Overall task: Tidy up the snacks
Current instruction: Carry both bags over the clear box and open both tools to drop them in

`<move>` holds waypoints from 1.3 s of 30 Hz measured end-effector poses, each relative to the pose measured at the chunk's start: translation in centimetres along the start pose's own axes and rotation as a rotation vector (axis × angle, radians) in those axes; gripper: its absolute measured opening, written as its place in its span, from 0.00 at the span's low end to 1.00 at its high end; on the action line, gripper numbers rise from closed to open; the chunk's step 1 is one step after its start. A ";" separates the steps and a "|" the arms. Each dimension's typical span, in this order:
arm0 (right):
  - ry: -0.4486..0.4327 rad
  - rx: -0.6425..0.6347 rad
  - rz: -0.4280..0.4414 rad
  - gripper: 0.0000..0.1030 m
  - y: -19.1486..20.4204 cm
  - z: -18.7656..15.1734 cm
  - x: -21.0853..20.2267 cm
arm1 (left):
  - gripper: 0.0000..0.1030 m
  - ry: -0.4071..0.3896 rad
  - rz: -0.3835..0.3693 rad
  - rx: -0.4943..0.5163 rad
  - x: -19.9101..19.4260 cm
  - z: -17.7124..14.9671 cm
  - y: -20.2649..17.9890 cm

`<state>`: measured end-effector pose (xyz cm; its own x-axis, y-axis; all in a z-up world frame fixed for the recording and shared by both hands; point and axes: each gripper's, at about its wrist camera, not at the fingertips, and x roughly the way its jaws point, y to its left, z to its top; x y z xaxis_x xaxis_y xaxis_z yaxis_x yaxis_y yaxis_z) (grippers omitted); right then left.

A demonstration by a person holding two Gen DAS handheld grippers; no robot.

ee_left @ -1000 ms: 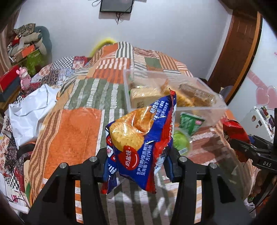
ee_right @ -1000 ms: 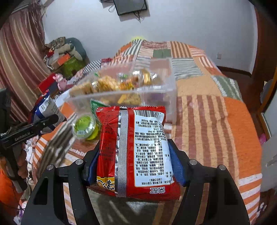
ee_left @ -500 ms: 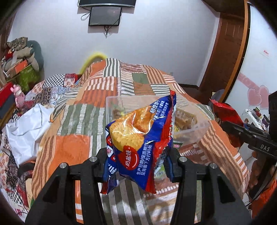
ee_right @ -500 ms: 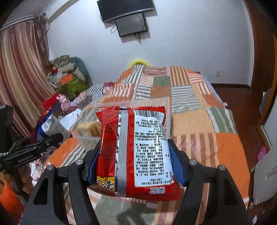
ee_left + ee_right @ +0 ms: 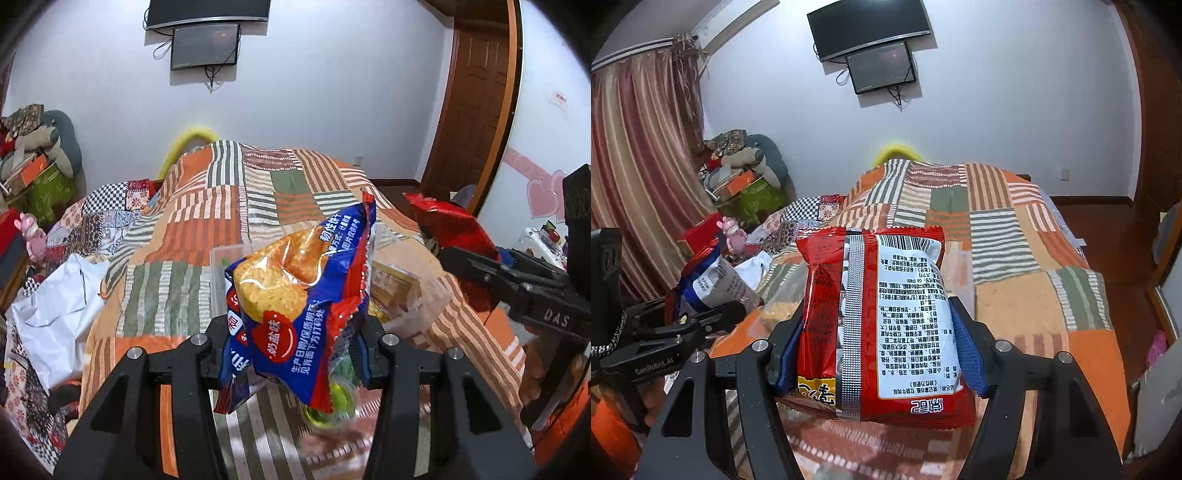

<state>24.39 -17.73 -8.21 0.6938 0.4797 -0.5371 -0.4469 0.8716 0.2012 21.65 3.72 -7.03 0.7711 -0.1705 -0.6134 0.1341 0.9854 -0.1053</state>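
My left gripper [image 5: 291, 354] is shut on a blue biscuit packet [image 5: 295, 306] with a yellow biscuit picture, held up above the bed. A red noodle packet [image 5: 875, 325], its white printed back toward the camera, is clamped in my right gripper [image 5: 877, 350]. Each gripper shows in the other's view: the right gripper [image 5: 476, 266] with the red noodle packet [image 5: 454, 229] at the right edge, the left gripper [image 5: 713, 319] with the blue biscuit packet [image 5: 709, 280] at the left. A clear snack box [image 5: 402, 288] lies on the bed, mostly hidden behind the blue packet. A green jelly cup [image 5: 332, 402] sits under it.
The bed carries an orange and green patchwork blanket [image 5: 177, 266]. White bags [image 5: 55, 314] and a pink toy [image 5: 31, 236] lie at its left side. A screen [image 5: 882, 66] hangs on the far wall, a wooden door [image 5: 476, 110] is at right, curtains [image 5: 635, 184] at left.
Both grippers have risen with their packets still held. The clear box and green cup have dropped low in both views, and more of the wall and screen shows.
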 end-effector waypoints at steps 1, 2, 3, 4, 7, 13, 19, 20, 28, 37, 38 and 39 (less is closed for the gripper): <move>0.001 0.000 0.003 0.64 -0.1 0.0 0.2 | 0.47 0.002 -0.001 0.002 0.4 0.3 0.0; 0.003 0.000 0.006 0.64 0.0 0.0 0.4 | 0.47 0.004 -0.001 0.002 0.6 0.6 0.0; 0.005 -0.002 0.009 0.64 -0.1 0.0 0.6 | 0.47 0.004 0.000 0.003 1.0 0.8 0.0; 0.008 -0.003 0.011 0.64 0.0 0.1 0.9 | 0.47 0.004 0.005 0.007 1.3 1.1 0.0; 0.016 -0.005 0.016 0.64 0.1 0.5 1.8 | 0.47 0.004 0.013 0.008 2.1 1.6 0.1; 0.043 -0.015 0.011 0.64 0.0 1.0 4.1 | 0.47 0.011 0.053 -0.003 4.6 2.3 0.7; 0.090 -0.016 0.005 0.64 -0.2 1.0 6.2 | 0.47 0.051 0.074 -0.049 8.0 2.8 2.2; 0.095 -0.016 0.002 0.64 -0.3 1.0 6.5 | 0.47 0.057 0.079 -0.056 8.4 2.9 2.4; 0.132 -0.026 0.004 0.64 -0.2 1.2 7.9 | 0.50 0.093 0.085 -0.048 10.4 2.3 2.3; 0.146 -0.036 0.001 0.65 -0.1 1.5 7.7 | 0.66 0.104 0.061 -0.057 10.2 1.9 2.1; 0.147 -0.037 0.001 0.65 -0.2 1.5 7.6 | 0.66 0.108 0.059 -0.054 10.1 1.9 2.1; 0.147 -0.035 0.002 0.65 -0.2 1.5 7.6 | 0.67 0.109 0.053 -0.056 9.9 1.8 2.0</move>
<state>30.61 -14.15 -11.05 0.6036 0.4596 -0.6515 -0.4696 0.8653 0.1753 30.67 4.04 -11.89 0.7037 -0.1202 -0.7002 0.0578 0.9920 -0.1122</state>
